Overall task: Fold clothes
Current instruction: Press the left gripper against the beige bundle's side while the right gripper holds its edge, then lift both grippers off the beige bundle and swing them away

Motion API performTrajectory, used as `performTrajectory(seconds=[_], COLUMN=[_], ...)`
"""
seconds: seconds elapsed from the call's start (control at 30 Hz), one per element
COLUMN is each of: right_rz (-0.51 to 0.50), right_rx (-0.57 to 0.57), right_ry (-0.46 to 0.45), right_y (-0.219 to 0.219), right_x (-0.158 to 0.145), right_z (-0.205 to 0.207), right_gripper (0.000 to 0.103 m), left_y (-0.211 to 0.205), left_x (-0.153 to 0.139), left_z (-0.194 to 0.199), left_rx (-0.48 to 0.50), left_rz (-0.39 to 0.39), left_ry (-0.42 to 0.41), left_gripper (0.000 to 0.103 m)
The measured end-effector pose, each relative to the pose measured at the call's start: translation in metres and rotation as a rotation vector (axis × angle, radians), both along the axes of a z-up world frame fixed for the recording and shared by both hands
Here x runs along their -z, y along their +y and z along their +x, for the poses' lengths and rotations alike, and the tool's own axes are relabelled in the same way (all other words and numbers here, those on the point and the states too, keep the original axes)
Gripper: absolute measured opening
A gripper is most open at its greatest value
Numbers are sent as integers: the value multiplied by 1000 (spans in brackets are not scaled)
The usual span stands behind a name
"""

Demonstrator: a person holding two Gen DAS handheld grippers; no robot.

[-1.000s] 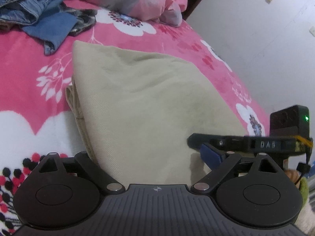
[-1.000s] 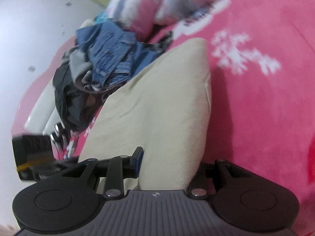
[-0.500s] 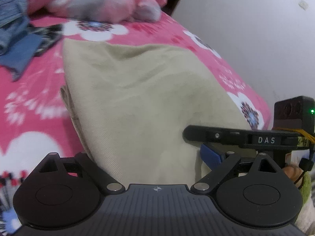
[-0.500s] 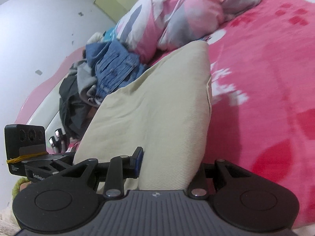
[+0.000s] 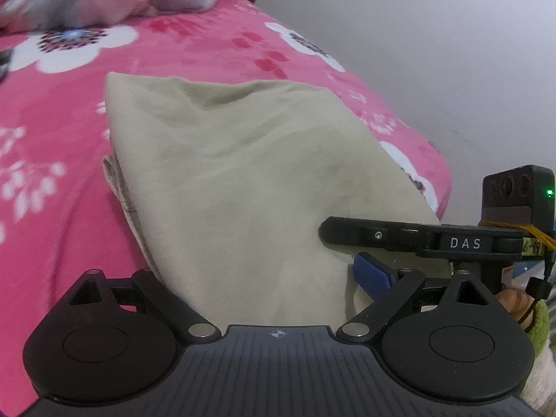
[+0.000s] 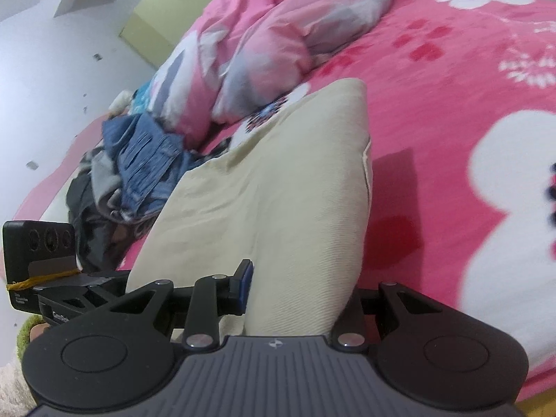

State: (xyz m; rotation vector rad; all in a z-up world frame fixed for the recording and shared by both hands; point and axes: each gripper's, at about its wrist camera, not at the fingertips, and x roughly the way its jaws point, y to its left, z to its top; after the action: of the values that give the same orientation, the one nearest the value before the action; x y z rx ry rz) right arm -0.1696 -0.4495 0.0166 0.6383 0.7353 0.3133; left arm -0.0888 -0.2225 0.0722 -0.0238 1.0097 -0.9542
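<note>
A folded beige garment [image 5: 243, 180] lies on the pink floral bedspread [image 5: 48, 187]. It also shows in the right wrist view [image 6: 278, 191]. My left gripper [image 5: 267, 278] is shut on its near edge; one blue pad [image 5: 371, 276] shows and the other finger is hidden under the cloth. My right gripper [image 6: 295, 285] is shut on the same near edge, with its blue pad [image 6: 243, 283] showing at the left. The near part of the garment is lifted off the bed. The two grippers are side by side, each visible in the other's view.
A pile of denim and dark clothes [image 6: 139, 173] lies at the far left of the bed. A crumpled pink and grey quilt [image 6: 278, 52] lies at the head. A white wall [image 5: 434, 52] runs along the bed's right edge [image 5: 441, 173].
Both grippers have carried the garment's near edge up and to the right. The clothes pile has slid out of the left wrist view. Both grips are unchanged.
</note>
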Motion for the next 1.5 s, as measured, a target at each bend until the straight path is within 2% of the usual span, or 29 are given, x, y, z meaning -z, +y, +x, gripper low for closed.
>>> performTrajectory(seconds=[0.27, 0.5, 0.9, 1.0, 1.1, 1.2, 1.27, 1.37, 1.43, 1.5], right_rz=[-71, -132, -299, -339, -340, -331, -304, -224, -210, -236], right_rx=[72, 145, 155, 137, 126, 158, 222, 308, 363, 417], right_ry=[-3, -6, -19, -12, 18, 76, 105, 69, 65, 72], right_y=[-62, -145, -269, -293, -319, -341, -355, -369, -371, -373], right_x=[-21, -46, -63, -69, -61, -34, -9, 7, 6, 1], right_z=[4, 12, 42, 51, 57, 61, 59, 46, 37, 27], right_gripper=[31, 31, 31, 31, 32, 42, 63, 70, 75, 81], left_y=[-65, -143, -267, -290, -309, -322, -325, -320, -313, -295], left_x=[-4, -3, 12, 18, 30, 50, 61, 64, 61, 56], left_z=[11, 26, 54, 53, 53, 54, 55, 56, 60, 60], left_rx=[75, 151, 232, 257, 279, 285, 288, 301, 302, 283], left_rz=[-66, -139, -226, -231, -225, -200, -193, -224, -234, -255], left_ry=[32, 82, 129, 137, 146, 145, 125, 126, 141, 146], left_gripper=[94, 94, 94, 94, 94, 94, 95, 98, 100, 103])
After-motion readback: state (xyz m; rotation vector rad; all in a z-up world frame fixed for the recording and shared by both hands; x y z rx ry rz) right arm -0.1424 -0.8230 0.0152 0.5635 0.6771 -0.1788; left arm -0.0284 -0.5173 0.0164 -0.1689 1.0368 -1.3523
